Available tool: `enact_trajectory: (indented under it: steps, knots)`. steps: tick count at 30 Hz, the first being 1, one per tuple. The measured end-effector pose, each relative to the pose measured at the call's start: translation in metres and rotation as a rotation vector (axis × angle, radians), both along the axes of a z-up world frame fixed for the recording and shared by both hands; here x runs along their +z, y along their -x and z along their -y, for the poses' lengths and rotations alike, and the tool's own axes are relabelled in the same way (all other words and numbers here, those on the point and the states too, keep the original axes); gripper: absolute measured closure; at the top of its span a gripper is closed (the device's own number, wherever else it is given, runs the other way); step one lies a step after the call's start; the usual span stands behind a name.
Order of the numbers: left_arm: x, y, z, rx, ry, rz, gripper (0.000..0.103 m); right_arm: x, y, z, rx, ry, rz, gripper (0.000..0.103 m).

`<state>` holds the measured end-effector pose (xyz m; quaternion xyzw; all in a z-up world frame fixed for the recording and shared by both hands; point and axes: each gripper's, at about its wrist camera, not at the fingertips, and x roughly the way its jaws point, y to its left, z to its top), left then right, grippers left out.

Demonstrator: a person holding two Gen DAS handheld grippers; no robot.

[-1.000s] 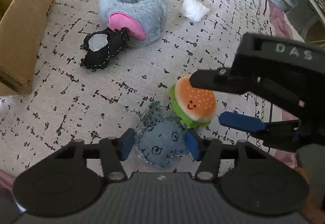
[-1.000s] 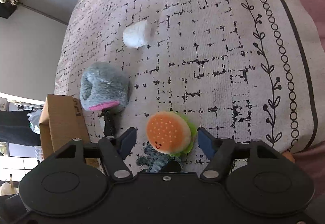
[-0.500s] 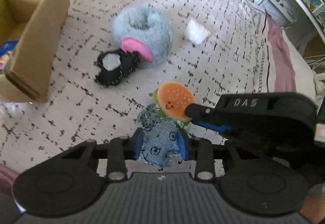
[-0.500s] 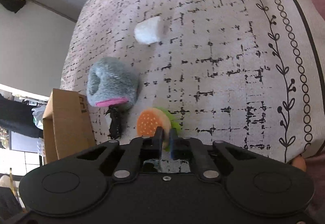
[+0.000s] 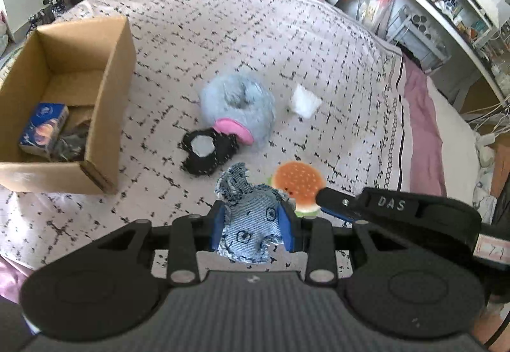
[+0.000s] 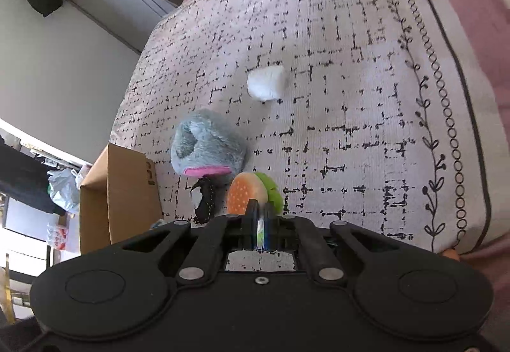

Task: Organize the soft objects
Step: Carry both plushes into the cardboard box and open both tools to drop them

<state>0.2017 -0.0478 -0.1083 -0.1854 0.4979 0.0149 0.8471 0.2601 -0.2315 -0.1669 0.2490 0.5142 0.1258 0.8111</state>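
My left gripper (image 5: pixel 252 226) is shut on a blue denim plush toy (image 5: pixel 247 218) and holds it above the bed. My right gripper (image 6: pixel 259 223) is shut on the edge of a burger plush toy (image 6: pixel 247 195), orange bun with green lettuce; the burger also shows in the left wrist view (image 5: pixel 298 184) beside the denim toy. A fluffy grey-blue slipper with a pink sole (image 5: pixel 239 109) (image 6: pixel 205 146), a black stitched pouch (image 5: pixel 207 152) (image 6: pixel 204 200) and a white soft packet (image 5: pixel 304 101) (image 6: pixel 266 82) lie on the bedspread.
An open cardboard box (image 5: pixel 105 71) (image 6: pixel 124 189) sits on the bed at the left, holding a blue packet (image 5: pixel 43 127) and dark items. The patterned bedspread (image 6: pixel 366 97) stretches beyond. Cluttered shelves (image 5: pixel 430 1) stand past the bed's far right edge.
Both grippers closed: the left on the denim toy, the right on the burger. Both then rose away from the bed with their toys, so the box interior came into view.
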Motion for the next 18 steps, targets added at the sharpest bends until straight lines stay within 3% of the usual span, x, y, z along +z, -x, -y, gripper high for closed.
enact_trajectory:
  steps: [18]
  knots:
    - [0.031,0.008,-0.050,0.024,0.006,0.083,0.068,0.058,0.020,-0.043,-0.005,0.087,0.142,0.100]
